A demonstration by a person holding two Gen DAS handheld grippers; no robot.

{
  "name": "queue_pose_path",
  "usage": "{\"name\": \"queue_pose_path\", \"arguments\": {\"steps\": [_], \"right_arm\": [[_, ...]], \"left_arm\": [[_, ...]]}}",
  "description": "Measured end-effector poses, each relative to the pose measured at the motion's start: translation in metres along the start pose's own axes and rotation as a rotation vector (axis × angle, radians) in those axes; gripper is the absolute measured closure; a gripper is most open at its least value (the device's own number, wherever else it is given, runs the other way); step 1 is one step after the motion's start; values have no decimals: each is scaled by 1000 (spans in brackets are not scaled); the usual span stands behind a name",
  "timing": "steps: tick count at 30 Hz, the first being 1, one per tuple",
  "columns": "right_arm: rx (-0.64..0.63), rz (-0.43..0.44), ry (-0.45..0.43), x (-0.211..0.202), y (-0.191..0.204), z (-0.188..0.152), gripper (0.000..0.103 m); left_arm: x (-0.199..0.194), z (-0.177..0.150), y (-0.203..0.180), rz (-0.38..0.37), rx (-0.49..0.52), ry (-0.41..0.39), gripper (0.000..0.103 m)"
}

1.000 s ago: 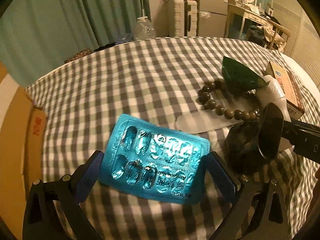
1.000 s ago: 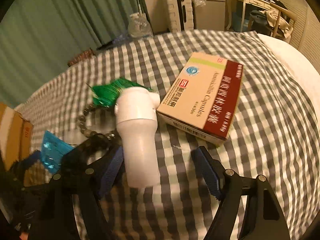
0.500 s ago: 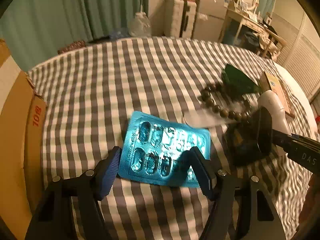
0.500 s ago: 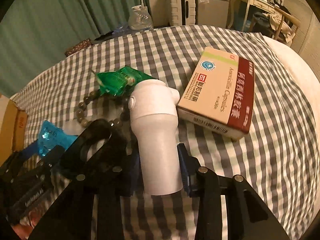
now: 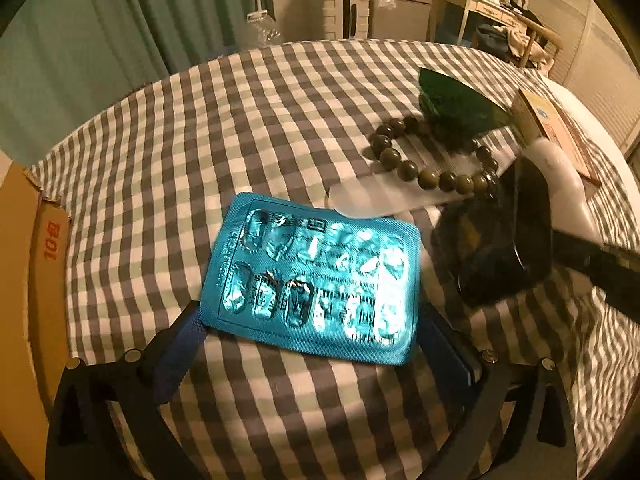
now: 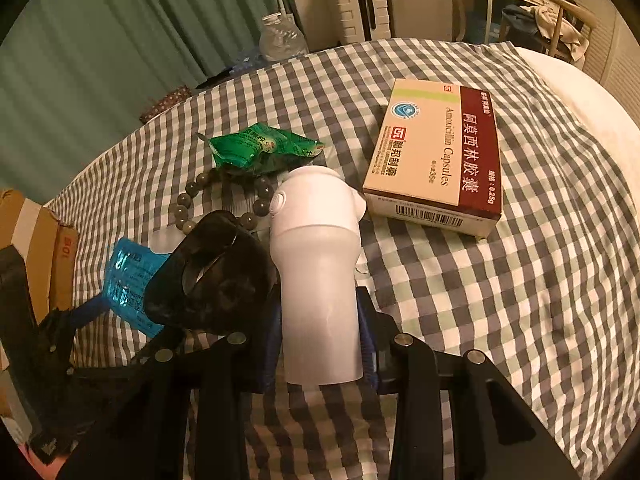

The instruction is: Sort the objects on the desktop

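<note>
Lying flat on the checked cloth (image 5: 248, 128), a teal blister pack (image 5: 316, 280), long axis running straight across the left gripper (image 5: 312, 344) from one blue pad to the other, foil side up. Jaws opening, spread as wide as they go, one pad at each short end of the pack, near edge of the pack just overlapping the left pad; contact at the right pad impossible to tell. Tilted steeply down at the cloth.

Over to the right gripper (image 6: 318, 344): narrowed onto a white bottle (image 6: 316, 272), blue pads pressed against both sides of its translucent body. Long axis straight out along the fingers, rounded white cap end pointing away, base nearest the camera. Also angled steeply down.

Just beyond the cap, a bead bracelet (image 6: 224, 208) and a green packet (image 6: 260, 150). Ahead and right of the pads, a medicine box (image 6: 438, 160), lying flat. Left of the bottle, a dark object (image 6: 212, 276), hard to identify.
</note>
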State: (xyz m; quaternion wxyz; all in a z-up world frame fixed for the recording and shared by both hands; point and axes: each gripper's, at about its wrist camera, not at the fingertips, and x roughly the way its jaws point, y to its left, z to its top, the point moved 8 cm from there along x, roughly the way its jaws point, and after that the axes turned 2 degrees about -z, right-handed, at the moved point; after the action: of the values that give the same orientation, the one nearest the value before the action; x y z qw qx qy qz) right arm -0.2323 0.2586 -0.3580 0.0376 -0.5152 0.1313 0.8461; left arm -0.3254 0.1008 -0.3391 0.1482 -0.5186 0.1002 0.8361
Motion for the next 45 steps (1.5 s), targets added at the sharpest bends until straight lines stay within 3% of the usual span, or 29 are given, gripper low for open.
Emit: {"name": "queue_pose_path", "arguments": {"steps": [8,13,19,20,21,22,27,31,36,38,43,45], "right_arm": [[11,5,-6,5,0,10,70],[14,-4,-19,-10,0,9,71],[30,8,-46,-54,12,1,72],[26,9,-59,-65,16,-1,75],[13,8,-70,-77,21,-2,87],[-1,9,-79,-88,24,-6,91],[-71,38,-125,-136,63,-8,92],[-54,36,-144,-153,68,-18,90],[24,56,-138,-144,54,-22,65],[46,52,-127,-133,47,-26,61],[101,57,-74,-88,24,-35,60],[130,63,-49,-70,14,-35,60]], "left_arm": [[-10,-5,-2,21,13,6,2],[-42,-13,-8,25,48,-40,2],[-110,-9,-12,-22,35,-119,2],[-119,-9,-12,-29,30,-127,2],[-128,-5,-17,-34,22,-137,2],[-138,-4,-16,-39,14,-149,2],[-195,-6,4,-44,-23,-209,2],[-220,-15,25,-33,-50,-237,2],[-208,-34,41,-18,-96,-208,2],[-194,-37,40,-22,-97,-180,2],[-150,-34,31,-24,-101,-131,2],[-137,-32,26,75,-70,-147,2]]}}
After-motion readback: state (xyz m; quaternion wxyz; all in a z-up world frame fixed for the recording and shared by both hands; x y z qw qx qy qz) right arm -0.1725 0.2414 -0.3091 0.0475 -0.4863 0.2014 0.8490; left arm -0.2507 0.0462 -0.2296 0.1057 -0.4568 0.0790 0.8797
